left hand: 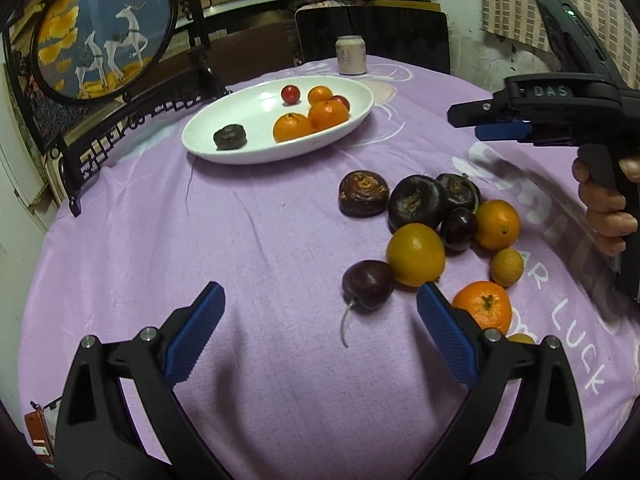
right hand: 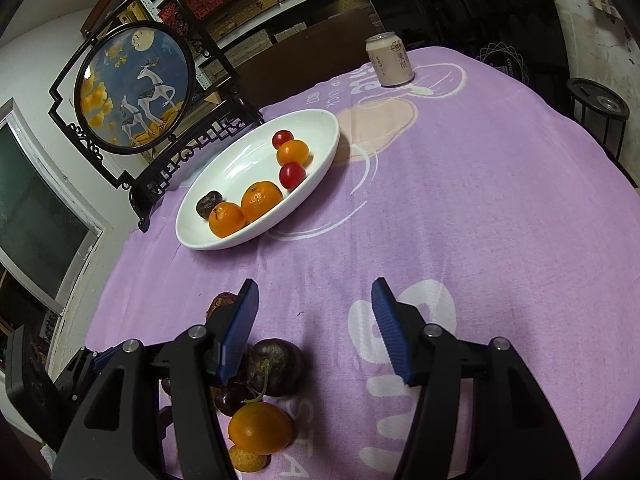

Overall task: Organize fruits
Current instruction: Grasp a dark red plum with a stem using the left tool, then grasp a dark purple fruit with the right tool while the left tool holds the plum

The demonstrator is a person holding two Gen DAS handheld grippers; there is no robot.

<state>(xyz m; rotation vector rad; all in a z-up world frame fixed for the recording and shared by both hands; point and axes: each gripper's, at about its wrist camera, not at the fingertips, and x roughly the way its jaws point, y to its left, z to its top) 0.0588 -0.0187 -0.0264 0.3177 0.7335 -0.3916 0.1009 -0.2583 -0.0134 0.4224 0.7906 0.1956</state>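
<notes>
A white oval plate (left hand: 248, 114) (right hand: 240, 160) at the back holds mandarins, two red cherry-like fruits and one dark wrinkled fruit. A loose pile (left hand: 440, 224) lies on the purple cloth: dark wrinkled fruits, plums, oranges and a mandarin (left hand: 484, 306). My left gripper (left hand: 320, 300) is open just above the cloth. A dark plum with a stem (left hand: 368, 284) lies just beyond its fingertips, nearer the right finger. My right gripper (right hand: 316, 292) (left hand: 466, 122) hovers open and empty over bare cloth. The pile (right hand: 260, 400) is under its left finger.
A drink can (left hand: 351, 56) (right hand: 390, 60) stands at the table's far edge. A round deer picture in a black stand (left hand: 104, 32) (right hand: 136, 88) rises behind the plate. A hand (left hand: 604, 208) holds the right gripper. A dark chair back (left hand: 372, 36) is beyond the table.
</notes>
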